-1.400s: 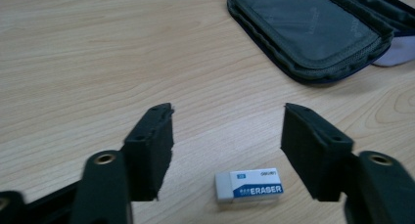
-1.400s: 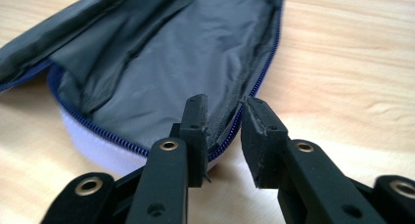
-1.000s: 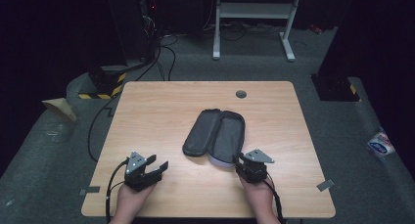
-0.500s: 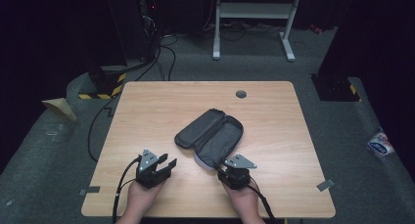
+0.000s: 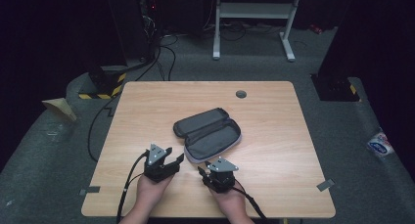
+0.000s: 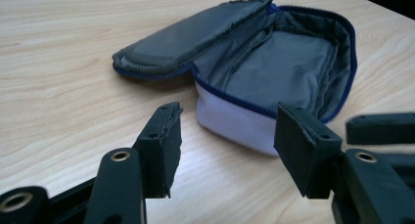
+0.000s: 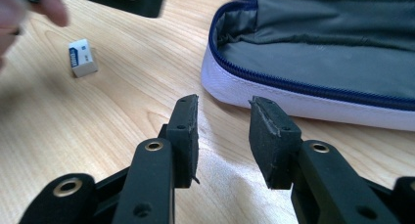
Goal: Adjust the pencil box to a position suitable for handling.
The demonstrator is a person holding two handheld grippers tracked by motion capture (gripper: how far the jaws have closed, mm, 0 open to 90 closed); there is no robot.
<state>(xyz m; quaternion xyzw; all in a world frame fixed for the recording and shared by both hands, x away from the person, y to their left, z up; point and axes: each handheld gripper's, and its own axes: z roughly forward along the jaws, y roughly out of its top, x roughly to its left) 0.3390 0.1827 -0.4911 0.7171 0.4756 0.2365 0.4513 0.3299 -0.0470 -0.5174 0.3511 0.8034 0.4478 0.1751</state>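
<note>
A grey zip case with a blue zipper and white side lies open in the middle of the wooden table, its lid folded back to the left. My left gripper is open wide just short of the case's near end, with nothing between its jaws. My right gripper rests beside it, open by a narrower gap and empty, facing the case's white edge. A small white eraser lies on the table to the left of the case, near the other hand.
A round grey grommet sits near the table's far edge. On the floor beyond are cables and a white stand. A packet lies on the floor at the right.
Both grippers have closed in on each other at the case's near end, the right one moving left the most. The case has turned to lie more across the table.
</note>
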